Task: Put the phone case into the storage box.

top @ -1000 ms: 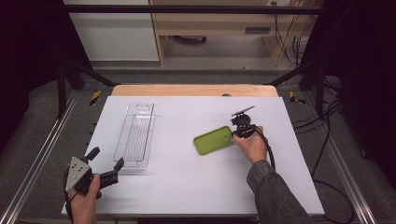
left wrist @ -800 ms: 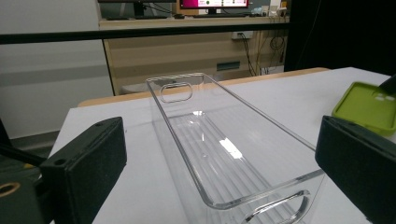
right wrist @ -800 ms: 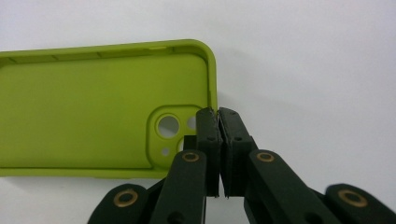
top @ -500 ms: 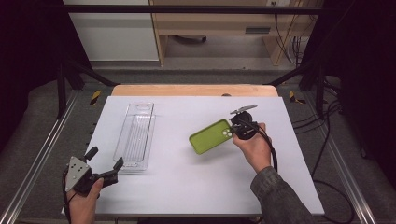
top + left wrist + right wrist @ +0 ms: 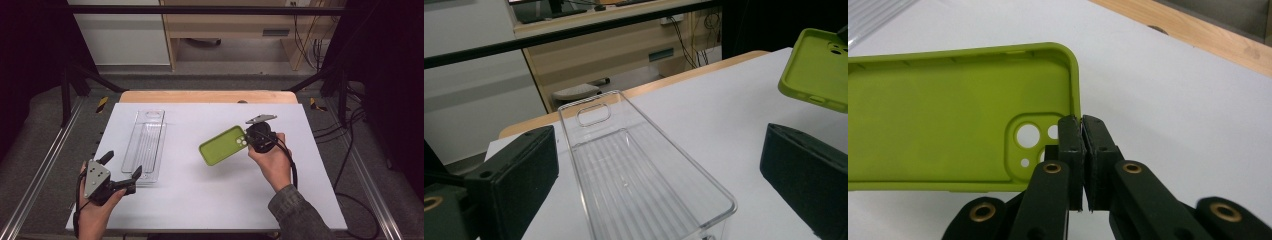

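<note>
Status: pickup complete, placement outstanding. The right tool (image 5: 248,142) is clamped on the end wall of the green phone case (image 5: 223,145), beside its camera cut-out, holding it clear of the worktop (image 5: 200,200). The case is empty, open side up, tilted. The clear tray (image 5: 146,145), at 9 o'clock from the case, is empty. The left tool (image 5: 121,171) stands wide open, holding nothing, near the tray's front end.

Your white surface (image 5: 210,200) carries a clear plastic tray (image 5: 146,145), lengthwise, near its left edge. A wooden strip (image 5: 207,96) borders its far edge. Beyond you: wooden cabinet (image 5: 235,30), cables (image 5: 307,45) at right.
</note>
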`<state>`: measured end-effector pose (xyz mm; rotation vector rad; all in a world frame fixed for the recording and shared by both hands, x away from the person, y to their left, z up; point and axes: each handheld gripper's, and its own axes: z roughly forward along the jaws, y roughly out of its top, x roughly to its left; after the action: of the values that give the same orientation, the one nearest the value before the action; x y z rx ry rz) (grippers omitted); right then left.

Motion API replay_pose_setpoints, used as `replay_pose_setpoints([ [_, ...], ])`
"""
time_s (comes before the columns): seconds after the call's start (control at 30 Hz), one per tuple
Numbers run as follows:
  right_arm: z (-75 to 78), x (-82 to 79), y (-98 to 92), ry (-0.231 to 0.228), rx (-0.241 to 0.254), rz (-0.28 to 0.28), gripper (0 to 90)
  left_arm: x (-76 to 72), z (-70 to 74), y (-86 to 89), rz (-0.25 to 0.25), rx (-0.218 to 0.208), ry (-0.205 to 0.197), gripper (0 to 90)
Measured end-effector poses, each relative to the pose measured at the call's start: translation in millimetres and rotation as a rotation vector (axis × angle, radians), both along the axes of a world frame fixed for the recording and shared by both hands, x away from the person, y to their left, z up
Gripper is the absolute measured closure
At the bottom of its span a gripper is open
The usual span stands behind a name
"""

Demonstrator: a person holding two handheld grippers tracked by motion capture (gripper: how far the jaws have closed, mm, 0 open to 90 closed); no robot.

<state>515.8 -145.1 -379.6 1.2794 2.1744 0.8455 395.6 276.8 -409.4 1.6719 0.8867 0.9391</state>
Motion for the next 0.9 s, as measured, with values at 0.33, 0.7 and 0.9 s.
replay_pose_setpoints([
  [0.33,2.3,-17.9,5.1,-0.087,0.004,0.000,87.8,5.1,18.6,-35.6,-0.058,0.092,0.002,2.0],
  [0.7,2.1,-24.6,12.9,-0.124,0.007,0.005,87.9,10.7,20.7,-88.1,-0.186,0.182,0.033,2.3],
  [0.9,2.7,-26.3,19.3,-0.138,-0.006,0.012,87.8,13.7,18.9,-110.2,-0.205,0.207,0.062,3.5],
])
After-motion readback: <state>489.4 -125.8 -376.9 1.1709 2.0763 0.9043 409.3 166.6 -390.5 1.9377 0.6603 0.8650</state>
